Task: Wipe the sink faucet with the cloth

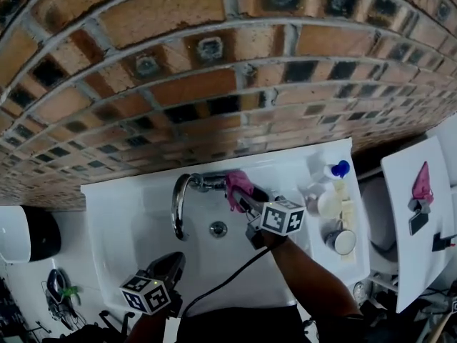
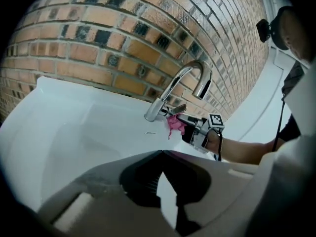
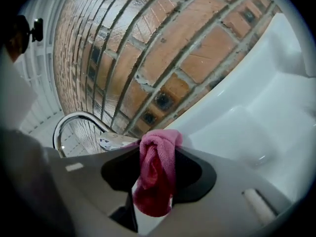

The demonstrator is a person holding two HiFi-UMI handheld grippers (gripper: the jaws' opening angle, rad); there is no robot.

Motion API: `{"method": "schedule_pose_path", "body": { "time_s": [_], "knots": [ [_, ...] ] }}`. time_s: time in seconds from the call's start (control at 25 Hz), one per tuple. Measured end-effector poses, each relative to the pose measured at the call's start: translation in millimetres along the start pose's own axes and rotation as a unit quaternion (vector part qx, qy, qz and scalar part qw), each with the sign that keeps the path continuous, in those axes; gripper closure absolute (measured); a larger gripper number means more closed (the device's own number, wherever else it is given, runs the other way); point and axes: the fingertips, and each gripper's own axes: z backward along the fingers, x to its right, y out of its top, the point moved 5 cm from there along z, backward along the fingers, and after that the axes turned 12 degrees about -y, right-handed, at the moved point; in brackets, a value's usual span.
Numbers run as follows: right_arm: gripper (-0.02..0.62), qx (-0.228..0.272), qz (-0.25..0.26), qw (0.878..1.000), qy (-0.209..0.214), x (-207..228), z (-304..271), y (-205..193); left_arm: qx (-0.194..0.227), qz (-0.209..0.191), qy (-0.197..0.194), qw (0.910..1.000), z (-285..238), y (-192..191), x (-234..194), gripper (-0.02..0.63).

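A chrome gooseneck faucet [image 1: 187, 191] stands on the back ledge of the white sink [image 1: 128, 220], under a brick wall. My right gripper [image 1: 241, 195] is shut on a pink cloth [image 1: 238, 186] and presses it against the right side of the faucet base. The right gripper view shows the cloth [image 3: 157, 174] bunched between the jaws, beside the faucet handle [image 3: 114, 141]. My left gripper [image 1: 170, 264] hovers at the sink's near rim, its jaws together with nothing between them. From the left gripper view, the faucet [image 2: 183, 90] and the cloth [image 2: 174, 125] lie ahead across the basin.
A drain [image 1: 218, 229] sits in the basin middle. Bottles and cups [image 1: 330, 204] crowd the sink's right ledge. A white shelf [image 1: 418, 220] at the right carries another pink item. A black and white dispenser [image 1: 25, 233] is at the left.
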Motion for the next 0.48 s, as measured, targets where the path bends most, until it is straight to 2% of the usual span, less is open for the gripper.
{"method": "schedule_pose_path", "body": {
  "time_s": [0.32, 0.48],
  "knots": [
    [0.419, -0.001, -0.013, 0.998, 0.054, -7, 3, 1, -0.017, 0.001, -0.004, 0.9998, -7, 1, -1, 0.600],
    [0.419, -0.004, 0.011, 0.998, 0.067, -14, 10, 1, -0.018, 0.001, -0.013, 0.9997, -8, -3, -2, 0.600]
  ]
}}
